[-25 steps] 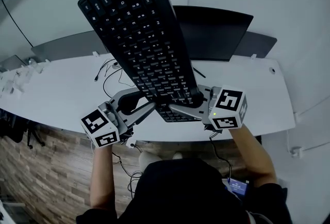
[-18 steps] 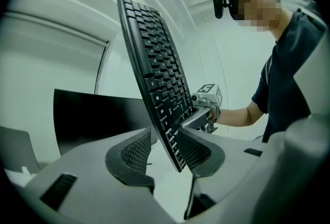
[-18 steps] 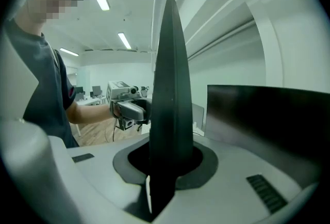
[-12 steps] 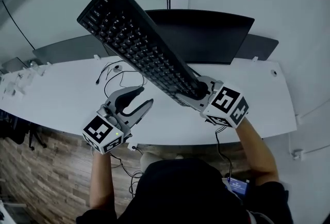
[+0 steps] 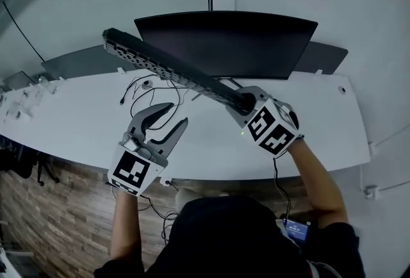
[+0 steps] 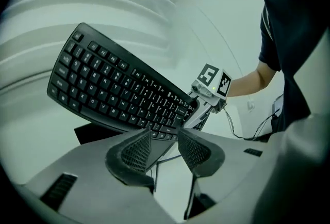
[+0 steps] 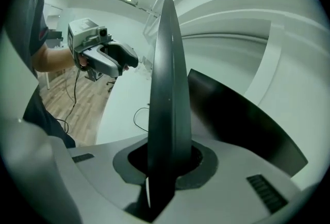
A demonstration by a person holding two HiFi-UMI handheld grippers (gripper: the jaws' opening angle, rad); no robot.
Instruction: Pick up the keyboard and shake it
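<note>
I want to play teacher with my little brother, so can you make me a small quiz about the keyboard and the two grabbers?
1. True or false: both the left gripper and the right gripper are clamped on the keyboard.
2. Where is the keyboard compared with the desk? A) lying flat on it B) held up in the air above it C) under it
3. In one word: are the left gripper's jaws open or shut?

Key:
1. False. Only the right gripper grips it, at one end.
2. B.
3. Open, with nothing between them.
</note>
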